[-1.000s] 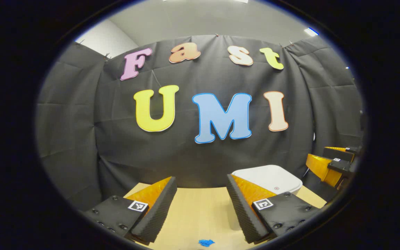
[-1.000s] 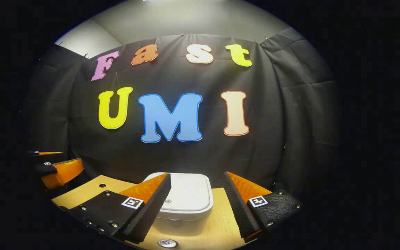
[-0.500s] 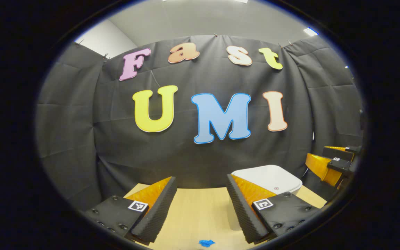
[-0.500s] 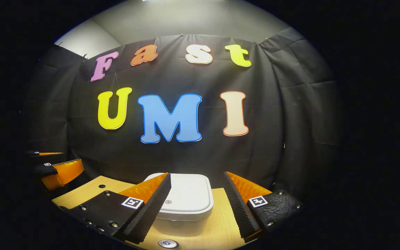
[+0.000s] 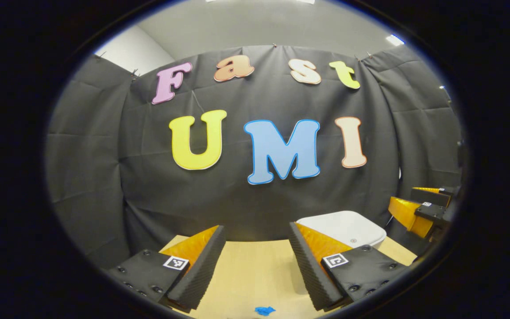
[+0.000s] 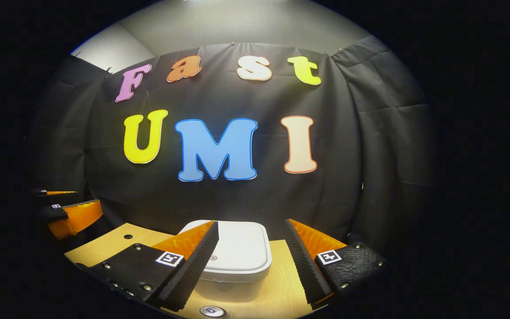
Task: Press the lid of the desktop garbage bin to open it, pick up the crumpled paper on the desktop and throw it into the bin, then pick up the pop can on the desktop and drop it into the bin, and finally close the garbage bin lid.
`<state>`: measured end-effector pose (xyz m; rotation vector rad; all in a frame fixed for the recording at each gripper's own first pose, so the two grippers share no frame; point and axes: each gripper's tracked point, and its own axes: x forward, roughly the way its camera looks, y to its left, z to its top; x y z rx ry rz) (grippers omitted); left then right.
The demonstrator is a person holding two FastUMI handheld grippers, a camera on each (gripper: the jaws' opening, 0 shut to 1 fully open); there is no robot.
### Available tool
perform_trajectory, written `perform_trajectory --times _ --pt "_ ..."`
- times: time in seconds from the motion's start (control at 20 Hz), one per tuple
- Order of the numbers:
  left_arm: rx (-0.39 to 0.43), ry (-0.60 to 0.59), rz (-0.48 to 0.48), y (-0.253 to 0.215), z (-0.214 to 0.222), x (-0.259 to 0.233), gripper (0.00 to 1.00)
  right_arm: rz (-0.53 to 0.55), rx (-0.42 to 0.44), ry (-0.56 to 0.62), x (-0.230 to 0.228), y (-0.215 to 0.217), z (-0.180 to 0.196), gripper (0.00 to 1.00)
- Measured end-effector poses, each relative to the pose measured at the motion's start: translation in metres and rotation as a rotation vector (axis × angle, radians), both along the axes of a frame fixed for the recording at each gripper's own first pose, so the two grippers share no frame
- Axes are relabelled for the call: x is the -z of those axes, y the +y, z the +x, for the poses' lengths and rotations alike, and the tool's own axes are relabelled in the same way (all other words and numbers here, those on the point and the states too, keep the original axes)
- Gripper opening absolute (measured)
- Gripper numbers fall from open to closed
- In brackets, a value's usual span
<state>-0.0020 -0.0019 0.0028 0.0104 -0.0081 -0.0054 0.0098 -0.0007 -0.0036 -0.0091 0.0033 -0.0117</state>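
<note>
The white desktop bin [image 6: 241,250] stands on the wooden table [image 6: 281,288] with its lid down, straight ahead of my right gripper [image 6: 251,223], which is open and holds nothing. The silver top of the pop can [image 6: 210,311] peeks in at the bottom edge, in front of the bin. In the left gripper view the bin [image 5: 350,227] sits ahead to the right, partly behind a finger. My left gripper [image 5: 256,230] is open and empty above the table [image 5: 255,270]. A blue crumpled paper [image 5: 264,310] lies at the bottom edge, below and between its fingers.
Each view shows the other gripper off to the side: the right gripper [image 5: 403,197] at the far right, the left gripper [image 6: 87,197] at the far left. A small hole [image 6: 127,236] marks the tabletop's left part. The black cloth wall hangs close behind the table.
Almost nothing: both views drift by a few pixels. Both grippers stay open, and the bin lid, can and paper have not moved.
</note>
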Motion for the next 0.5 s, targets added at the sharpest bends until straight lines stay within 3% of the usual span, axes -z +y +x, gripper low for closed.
perform_trajectory --times 0.05,0.15,0.2,0.25,0.3,0.35,0.4,0.5 --pt "-0.002 0.0 0.001 0.0 0.0 0.001 0.94 0.001 -0.005 0.007 0.002 0.001 0.003 1.0" --pt "-0.004 0.001 0.002 0.0 0.001 0.001 0.94 0.013 -0.021 0.041 0.008 0.005 0.013 0.81" --pt "-0.006 0.002 0.002 0.001 0.002 0.001 0.94 0.024 -0.03 0.062 0.015 0.007 0.016 0.87" --pt "-0.007 0.003 0.002 0.002 0.002 0.003 0.95 0.035 -0.038 0.075 0.02 0.008 0.02 0.66" --pt "-0.009 0.003 0.003 0.002 0.002 0.003 0.94 0.039 -0.038 0.084 0.023 0.007 0.022 0.6" --pt "-0.011 0.004 0.004 0.002 0.003 0.003 0.94 0.042 -0.053 0.098 0.028 0.009 0.025 0.42" --pt "-0.014 0.004 0.004 0.003 0.004 0.004 0.94 0.039 -0.068 0.117 0.035 0.014 0.029 0.4" --pt "-0.019 0.004 0.007 0.003 0.004 0.005 0.95 0.032 -0.034 0.135 0.042 0.007 0.034 0.21"
